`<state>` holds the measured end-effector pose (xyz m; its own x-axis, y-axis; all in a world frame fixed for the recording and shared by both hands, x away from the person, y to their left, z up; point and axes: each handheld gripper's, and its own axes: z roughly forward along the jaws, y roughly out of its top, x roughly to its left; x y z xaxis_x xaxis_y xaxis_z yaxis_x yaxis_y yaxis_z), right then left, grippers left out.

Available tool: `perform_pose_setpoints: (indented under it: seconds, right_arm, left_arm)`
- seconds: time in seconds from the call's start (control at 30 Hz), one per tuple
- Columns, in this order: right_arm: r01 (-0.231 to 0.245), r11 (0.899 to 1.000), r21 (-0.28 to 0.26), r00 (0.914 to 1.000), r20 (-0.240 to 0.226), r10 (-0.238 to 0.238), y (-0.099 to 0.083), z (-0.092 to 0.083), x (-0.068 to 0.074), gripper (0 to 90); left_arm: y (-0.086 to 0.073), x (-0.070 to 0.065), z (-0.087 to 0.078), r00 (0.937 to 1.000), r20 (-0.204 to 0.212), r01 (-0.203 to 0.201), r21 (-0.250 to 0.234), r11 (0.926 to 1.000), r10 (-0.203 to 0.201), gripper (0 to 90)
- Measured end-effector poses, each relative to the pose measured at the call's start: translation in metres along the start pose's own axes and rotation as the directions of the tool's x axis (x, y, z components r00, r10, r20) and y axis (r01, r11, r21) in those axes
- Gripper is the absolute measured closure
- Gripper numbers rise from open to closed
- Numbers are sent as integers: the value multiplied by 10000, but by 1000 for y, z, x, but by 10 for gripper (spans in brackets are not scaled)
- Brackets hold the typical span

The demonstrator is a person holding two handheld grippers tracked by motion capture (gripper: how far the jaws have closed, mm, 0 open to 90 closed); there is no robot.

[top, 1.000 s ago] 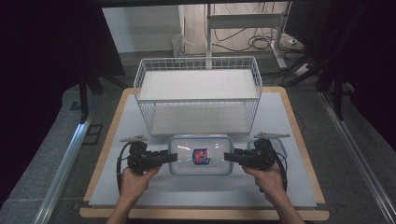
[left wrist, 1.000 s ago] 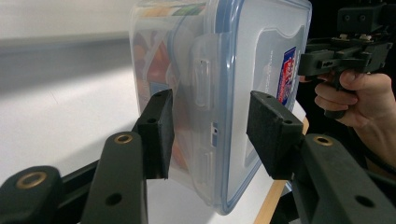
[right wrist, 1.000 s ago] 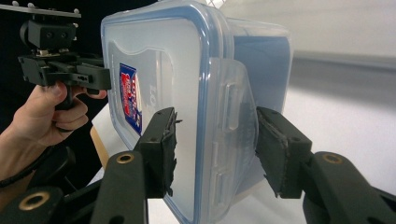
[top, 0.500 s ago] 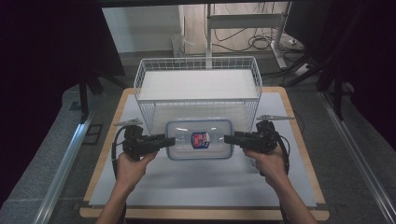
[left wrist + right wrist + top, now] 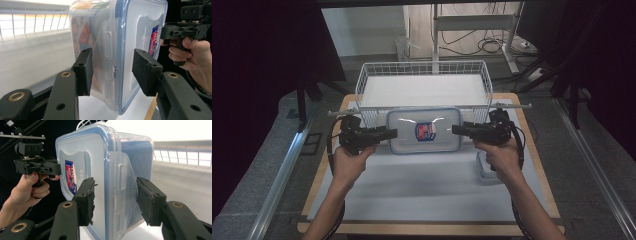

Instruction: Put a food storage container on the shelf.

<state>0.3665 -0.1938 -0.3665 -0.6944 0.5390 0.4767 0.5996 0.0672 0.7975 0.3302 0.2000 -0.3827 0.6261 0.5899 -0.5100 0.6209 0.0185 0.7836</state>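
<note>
A clear plastic box (image 5: 423, 131) with a blue-edged lid and a red-and-blue label hangs above the desk (image 5: 422, 185), carried between two hand-held grippers. The left hand-held gripper (image 5: 387, 134) grasps the box by its left end: in the left gripper view its jaws clamp across the box's short side (image 5: 110, 57), one pad on the lid and the other under the base, over the latch flap. The right hand-held gripper (image 5: 459, 129) grasps the opposite end in the same way, its pads (image 5: 87, 200) pressed on lid and base. The box sits level, lid up, just in front of the near wall of a white wire basket (image 5: 422, 75) that stands at the back of the desk. A small clear container (image 5: 484, 170) lies on the desk beneath the right hand.
</note>
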Motion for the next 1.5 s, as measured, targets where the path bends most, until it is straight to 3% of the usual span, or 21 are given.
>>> perform_pose_setpoints:
  seconds: [0.57, 1.2, 1.5]
  right_arm:
    - [-19, 9999, -126, 10000, -33, 19, 36, 4, 0, 504]
    - [-487, 9977, -480, 9988, 89, 491, 79, 10, -15, 501]
    - [-780, 9955, -533, 9968, 142, 789, 96, 19, -26, 499]
  left_arm:
    - [38, 5, -3, 10000, -2, -78, 11, 10000, 78, 520]
    - [89, 17, 9, 9990, -7, 454, -162, 9988, -455, 518]
    - [108, 31, 14, 9970, -37, 774, -320, 9965, -775, 519]
